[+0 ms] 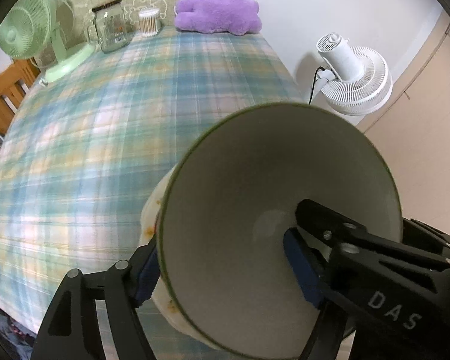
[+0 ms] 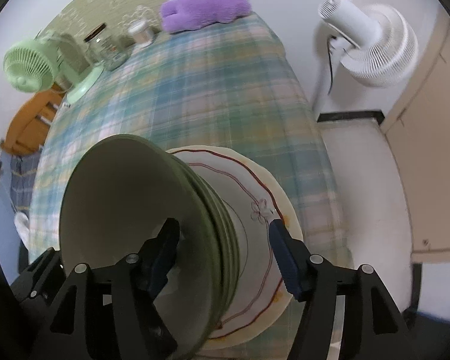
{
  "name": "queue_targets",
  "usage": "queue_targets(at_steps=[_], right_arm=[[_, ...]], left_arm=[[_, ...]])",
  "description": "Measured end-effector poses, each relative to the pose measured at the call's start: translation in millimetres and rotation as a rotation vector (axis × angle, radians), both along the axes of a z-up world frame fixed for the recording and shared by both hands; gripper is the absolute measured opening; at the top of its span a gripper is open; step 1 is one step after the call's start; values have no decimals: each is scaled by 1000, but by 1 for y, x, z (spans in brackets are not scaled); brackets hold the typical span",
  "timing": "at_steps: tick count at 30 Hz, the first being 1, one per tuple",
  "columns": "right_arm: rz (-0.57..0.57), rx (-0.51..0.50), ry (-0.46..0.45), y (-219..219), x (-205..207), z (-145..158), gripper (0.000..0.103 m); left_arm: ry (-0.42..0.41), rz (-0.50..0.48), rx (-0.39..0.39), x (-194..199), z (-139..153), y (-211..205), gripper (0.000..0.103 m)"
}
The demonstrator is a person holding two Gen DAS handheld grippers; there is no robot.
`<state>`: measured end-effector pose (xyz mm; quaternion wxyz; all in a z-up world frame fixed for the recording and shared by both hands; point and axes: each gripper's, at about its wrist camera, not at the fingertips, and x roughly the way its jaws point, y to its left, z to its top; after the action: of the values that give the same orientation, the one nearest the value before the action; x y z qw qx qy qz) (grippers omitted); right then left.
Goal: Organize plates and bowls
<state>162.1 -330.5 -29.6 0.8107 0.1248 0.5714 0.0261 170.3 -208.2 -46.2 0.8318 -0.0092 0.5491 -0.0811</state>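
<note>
Right now the left gripper (image 1: 222, 258) stands wide, its two fingers straddling one wall of the green bowl (image 1: 255, 198): one blue pad (image 1: 301, 270) sits inside the bowl, clear of the wall, while the other finger (image 1: 145, 273) is outside, by the rim. Whether that outer pad touches the bowl is hard to tell. The right gripper (image 2: 222, 255) is parted too, one finger (image 2: 162, 258) down inside the bowl (image 2: 129, 210) and the other (image 2: 285, 258) outside, over the plate (image 2: 255, 186); neither pad presses anything I can see. Both grippers point steeply down from above the bowl.

The bowl is pale inside with a dark green rim and a ribbed green outer wall. It rests in the middle of a cream plate with a wavy red line, a small flower drawing and orange food stains along its edge (image 1: 151, 228). Plate and bowl sit near the table's (image 1: 105, 120) near edge, toward its right side, on a blue-green plaid cloth.

Along the far edge stand a green desk fan (image 1: 30, 24), a glass jar (image 1: 111, 27), a tub of cotton swabs (image 1: 149, 21) and a purple plush (image 1: 217, 12). A white fan (image 1: 354, 75) stands on the floor beyond the right edge.
</note>
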Motion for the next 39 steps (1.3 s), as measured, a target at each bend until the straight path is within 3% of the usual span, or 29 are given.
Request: queue_targets(at_steps=[2,12,19,28,33,39], right_arm=[[-10,-9,-18,1,-4,7,66],[-91,-133,-202,23,-30,62,66],[-149,-189,-325,69,-47,88,66],[-140,-202,-409,147,-62,85,70],[-104,-212,-471,181,-73,79,80],[-61,-203,-535,203,-88,64,84]], left_arm=[[-21,-12,-4,-3,7,3,87],[-167,-79,-57,-16,52,32,89],[-257,-63,-33,-23,73,88,91],[-411,-102,26,-52,79,163,99],[-458,-16,25,-70,72,202,103],[-528,100,47,-92,52,236,103]])
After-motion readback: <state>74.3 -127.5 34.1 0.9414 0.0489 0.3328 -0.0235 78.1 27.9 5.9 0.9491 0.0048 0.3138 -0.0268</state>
